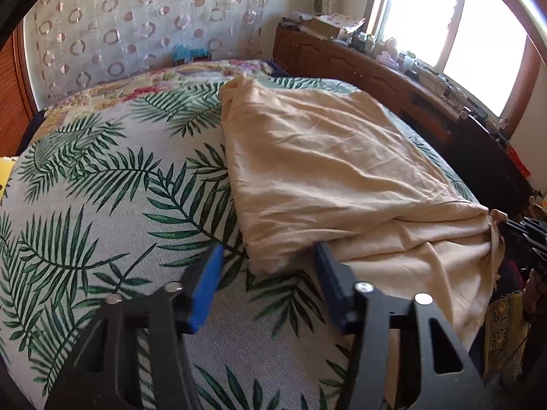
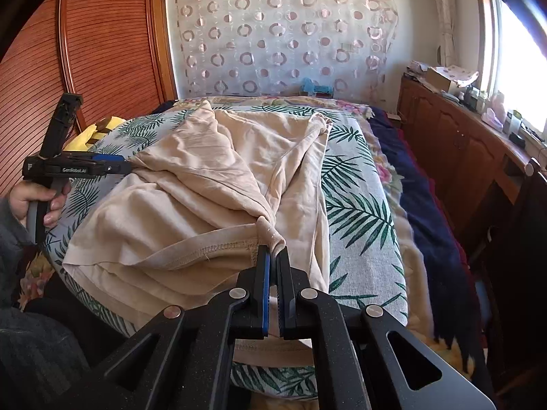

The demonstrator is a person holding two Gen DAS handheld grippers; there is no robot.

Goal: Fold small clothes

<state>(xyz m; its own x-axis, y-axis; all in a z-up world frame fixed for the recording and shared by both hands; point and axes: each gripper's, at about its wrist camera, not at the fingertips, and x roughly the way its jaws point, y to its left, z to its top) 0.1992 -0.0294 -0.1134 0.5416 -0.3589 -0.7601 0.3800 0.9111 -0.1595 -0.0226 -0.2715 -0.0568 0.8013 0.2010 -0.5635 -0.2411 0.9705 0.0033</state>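
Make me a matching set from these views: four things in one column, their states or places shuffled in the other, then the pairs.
Things:
1. left hand-held gripper
2. right hand-held gripper
3. beige garment
4. wooden cabinet

States or places:
A. runs along the wall under the window
B. jaws apart
C. clamped on a stitched hem
D. lies crumpled on the leaf-print cover

Pairs: 1-B, 2-C, 3-D, 4-A
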